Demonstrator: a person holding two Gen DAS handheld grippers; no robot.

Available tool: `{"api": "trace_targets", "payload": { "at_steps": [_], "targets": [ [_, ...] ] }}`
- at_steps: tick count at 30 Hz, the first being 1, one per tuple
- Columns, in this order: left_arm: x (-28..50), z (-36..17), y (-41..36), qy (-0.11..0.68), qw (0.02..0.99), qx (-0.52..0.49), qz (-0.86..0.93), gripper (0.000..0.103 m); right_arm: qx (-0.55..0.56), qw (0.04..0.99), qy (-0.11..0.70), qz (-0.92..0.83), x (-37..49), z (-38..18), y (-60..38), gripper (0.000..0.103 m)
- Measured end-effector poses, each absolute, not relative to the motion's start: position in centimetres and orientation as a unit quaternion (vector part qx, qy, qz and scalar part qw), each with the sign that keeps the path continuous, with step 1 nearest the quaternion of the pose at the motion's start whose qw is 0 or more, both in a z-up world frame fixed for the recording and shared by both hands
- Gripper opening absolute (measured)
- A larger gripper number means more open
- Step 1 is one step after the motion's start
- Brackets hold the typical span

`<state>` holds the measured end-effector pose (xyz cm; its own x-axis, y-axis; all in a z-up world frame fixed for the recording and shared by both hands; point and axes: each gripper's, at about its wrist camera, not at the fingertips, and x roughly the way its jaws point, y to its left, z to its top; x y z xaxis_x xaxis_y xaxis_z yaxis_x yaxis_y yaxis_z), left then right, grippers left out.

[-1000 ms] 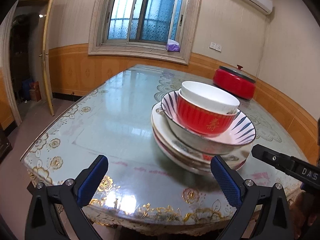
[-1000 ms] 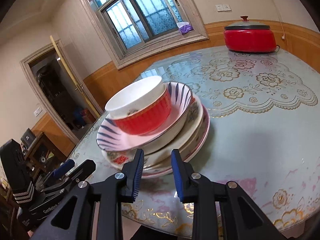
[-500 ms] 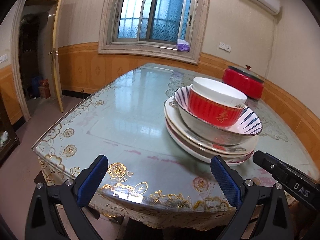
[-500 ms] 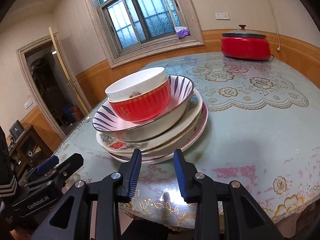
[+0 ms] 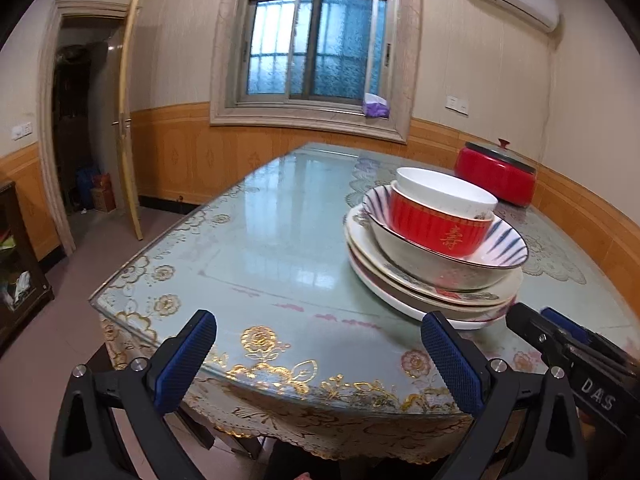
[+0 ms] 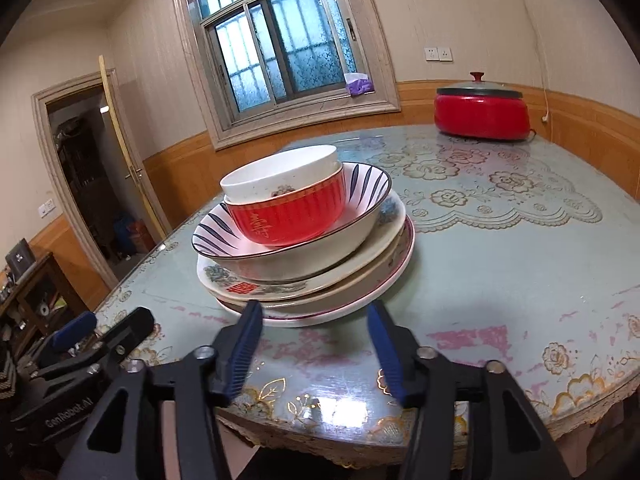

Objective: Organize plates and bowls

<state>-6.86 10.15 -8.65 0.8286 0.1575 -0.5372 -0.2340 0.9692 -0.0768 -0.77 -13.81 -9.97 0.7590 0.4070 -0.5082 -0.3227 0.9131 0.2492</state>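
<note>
A stack of dishes stands on the table [image 5: 280, 240] near its front edge. A white bowl [image 5: 444, 192] sits in a red bowl [image 5: 436, 232], inside a blue-striped bowl [image 5: 504, 248], on several plates [image 5: 400, 292]. The right wrist view shows the same white bowl [image 6: 280, 174], red bowl [image 6: 288, 220], striped bowl [image 6: 360, 188] and plates [image 6: 320, 300]. My left gripper [image 5: 320, 354] is open and empty, at the table's front edge, left of the stack. My right gripper [image 6: 314, 344] is open and empty, just in front of the plates.
A red lidded pot [image 5: 496, 172] stands at the table's far right, also seen in the right wrist view [image 6: 480, 114]. A lace mat [image 6: 500, 184] lies right of the stack. An open door [image 5: 128, 112] and a dark cabinet [image 5: 20, 264] are at the left.
Both grippers have drawn back from the stack toward the table's front edge. The right gripper's jaws have opened wider. The dishes have not moved.
</note>
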Motion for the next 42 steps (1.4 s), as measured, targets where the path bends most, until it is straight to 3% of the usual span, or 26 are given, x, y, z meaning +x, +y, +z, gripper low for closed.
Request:
{"api": "trace_targets", "payload": {
  "at_steps": [21, 42],
  "targets": [
    [-5.3, -9.9, 10.7, 0.334, 0.929, -0.07, 0.143, 0.103, 0.031, 0.939, 0.302, 0.162, -1.8, -10.1, -12.2, 0.063],
    [-5.5, -9.9, 9.8, 0.341, 0.93, -0.056, 0.128, 0.103, 0.036, 0.938, 0.305, 0.157, -2.3, -10.1, -12.0, 0.063]
  ]
}}
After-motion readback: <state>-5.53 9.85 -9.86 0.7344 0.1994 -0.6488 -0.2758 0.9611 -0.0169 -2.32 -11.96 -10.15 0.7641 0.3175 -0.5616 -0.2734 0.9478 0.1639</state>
